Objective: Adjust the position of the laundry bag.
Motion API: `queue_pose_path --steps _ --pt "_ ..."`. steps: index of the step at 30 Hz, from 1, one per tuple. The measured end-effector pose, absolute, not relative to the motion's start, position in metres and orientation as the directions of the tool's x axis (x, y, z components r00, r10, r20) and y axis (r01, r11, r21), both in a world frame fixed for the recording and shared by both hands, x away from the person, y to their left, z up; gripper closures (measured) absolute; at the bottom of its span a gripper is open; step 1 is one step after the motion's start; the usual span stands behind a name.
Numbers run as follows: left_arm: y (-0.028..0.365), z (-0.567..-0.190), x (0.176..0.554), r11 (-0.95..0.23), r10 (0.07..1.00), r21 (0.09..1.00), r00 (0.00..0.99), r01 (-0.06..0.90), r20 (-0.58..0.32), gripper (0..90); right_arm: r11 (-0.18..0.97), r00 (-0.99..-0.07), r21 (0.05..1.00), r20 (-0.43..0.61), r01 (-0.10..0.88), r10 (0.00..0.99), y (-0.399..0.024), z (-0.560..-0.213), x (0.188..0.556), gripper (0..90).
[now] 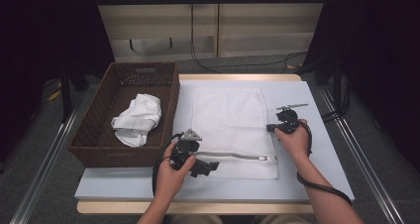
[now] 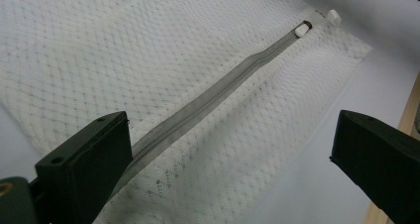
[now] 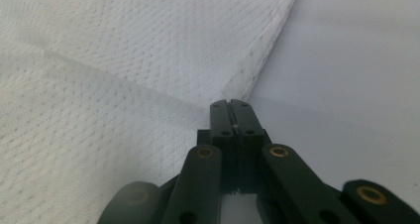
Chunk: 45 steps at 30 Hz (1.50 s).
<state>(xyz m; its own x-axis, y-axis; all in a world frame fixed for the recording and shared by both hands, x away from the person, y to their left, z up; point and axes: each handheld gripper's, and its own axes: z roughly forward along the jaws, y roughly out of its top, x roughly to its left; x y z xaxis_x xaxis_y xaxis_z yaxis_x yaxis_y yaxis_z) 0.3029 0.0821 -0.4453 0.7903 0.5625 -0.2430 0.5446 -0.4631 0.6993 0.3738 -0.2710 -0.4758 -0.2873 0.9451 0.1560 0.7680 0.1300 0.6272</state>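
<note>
A white mesh laundry bag (image 1: 228,116) lies flat on the pale board (image 1: 317,149). Its grey zipper (image 1: 233,156) runs along the near edge, with the white pull (image 2: 302,29) at the right end. My left gripper (image 1: 205,165) hangs over the zipper's (image 2: 213,90) left end, open, one jaw on each side of the bag's near edge and neither touching it (image 2: 228,154). My right gripper (image 1: 270,128) is at the bag's right edge. In the right gripper view its jaws are pressed together (image 3: 231,105) on the mesh hem (image 3: 237,87), which rises to their tip.
A dark wicker basket (image 1: 89,135) stands left of the board with a crumpled white cloth (image 1: 136,117) inside. Bare board lies right of the bag and in front of it. The wooden table edge (image 1: 198,207) runs along the front, and cables trail on the floor behind.
</note>
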Motion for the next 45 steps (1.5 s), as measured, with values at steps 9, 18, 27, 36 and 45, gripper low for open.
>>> queue_pose_path --steps 9,18,27,36,45 --pt "0.082 -0.445 0.303 -0.463 0.559 0.696 0.79 0.548 -0.25 1.9 0.141 -0.299 0.631 0.152 0.763 0.942 -0.278 -0.474 0.374 90.0" --pt "0.08 -0.444 0.302 -0.469 0.553 0.694 0.794 0.546 -0.252 1.9 0.126 -0.279 0.624 0.153 0.771 0.948 -0.292 -0.474 0.374 90.0" --pt "0.075 -0.446 0.301 -0.467 0.547 0.694 0.796 0.547 -0.259 1.9 0.13 -0.276 0.629 0.14 0.767 0.951 -0.306 -0.474 0.373 90.0" --pt "0.075 -0.448 0.302 -0.476 0.545 0.688 0.798 0.548 -0.258 1.9 0.139 -0.277 0.627 0.126 0.766 0.953 -0.312 -0.474 0.374 89.8" --pt "0.072 -0.449 0.302 -0.478 0.543 0.687 0.799 0.547 -0.259 1.9 0.144 -0.281 0.651 0.111 0.746 0.953 -0.314 -0.473 0.366 65.0"
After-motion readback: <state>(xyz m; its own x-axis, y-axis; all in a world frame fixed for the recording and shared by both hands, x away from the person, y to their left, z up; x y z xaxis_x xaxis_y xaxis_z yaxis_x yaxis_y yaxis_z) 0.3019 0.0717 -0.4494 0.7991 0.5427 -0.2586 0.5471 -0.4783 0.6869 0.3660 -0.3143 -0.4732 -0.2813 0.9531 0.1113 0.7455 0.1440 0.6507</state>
